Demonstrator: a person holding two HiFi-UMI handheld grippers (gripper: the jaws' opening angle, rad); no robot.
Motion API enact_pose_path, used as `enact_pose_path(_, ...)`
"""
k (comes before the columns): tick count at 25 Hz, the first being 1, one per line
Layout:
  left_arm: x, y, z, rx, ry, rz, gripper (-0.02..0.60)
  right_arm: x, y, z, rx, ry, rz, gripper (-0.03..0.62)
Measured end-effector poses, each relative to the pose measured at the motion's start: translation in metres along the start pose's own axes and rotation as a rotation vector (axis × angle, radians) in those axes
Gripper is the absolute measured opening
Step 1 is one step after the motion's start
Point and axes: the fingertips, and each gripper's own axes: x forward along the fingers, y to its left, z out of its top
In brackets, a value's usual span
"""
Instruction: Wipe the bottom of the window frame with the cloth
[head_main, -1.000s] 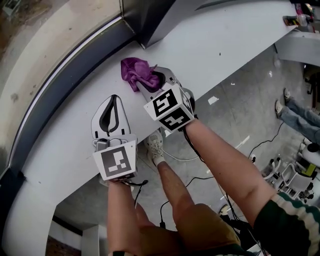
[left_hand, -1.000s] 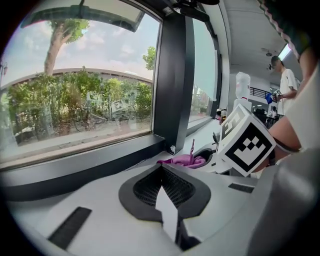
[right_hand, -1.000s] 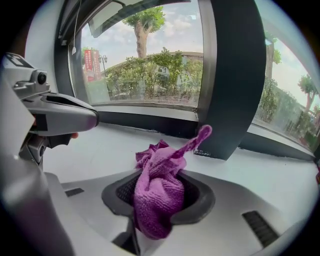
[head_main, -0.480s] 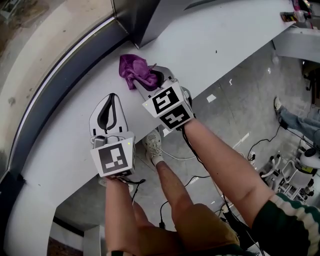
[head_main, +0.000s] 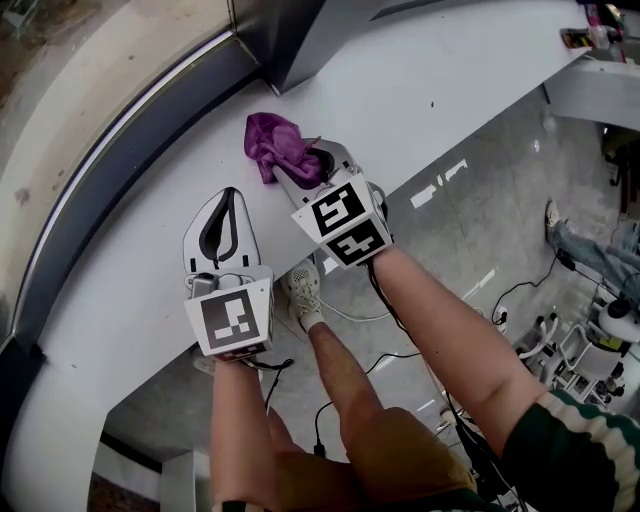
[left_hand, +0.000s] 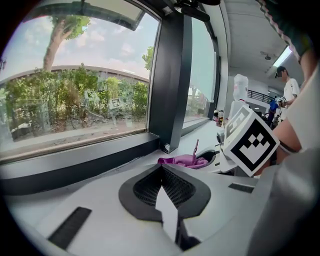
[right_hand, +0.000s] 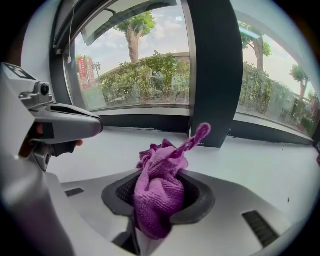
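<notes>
Cloth (head_main: 270, 142): we are clamping it in the right gripper (head_main: 300, 162) on the white sill (head_main: 420, 90), the dark window frame (head_main: 140, 150) lying just beyond it, while the left gripper (head_main: 228, 195) is idling closed, empty.

No words, brand names or numbers can be read anywhere. At the lower left of the head view, the white cube (head_main: 232, 322) on the left gripper (head_main: 228, 198) bears only a black-and-white square marker pattern. The matching cube (head_main: 340, 222) on the right gripper (head_main: 312, 155) shows two such patterns. At the upper left of the right gripper view, red signs (right_hand: 86, 67) stand outdoors, their print too small to make out.
</notes>
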Motion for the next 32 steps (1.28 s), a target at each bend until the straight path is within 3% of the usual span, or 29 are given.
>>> enact_pose_path(17, -0.027, 0.008, -0.022, -0.012, 0.024, 0.039, 0.005, -0.037, 0.022, -0.048, -0.002, 0.042, 0.004, 0.153)
enact_pose_path(28, -0.040, 0.010, -0.023, 0.001, 0.015, 0.064, 0.005, -0.038, 0.024, -0.047, 0.014, 0.030, -0.027, 0.153)
enact_pose_path(32, -0.049, 0.019, -0.024, -0.013, 0.016, 0.082, 0.005, -0.035, 0.035, -0.044, 0.008, 0.033, 0.007, 0.153)
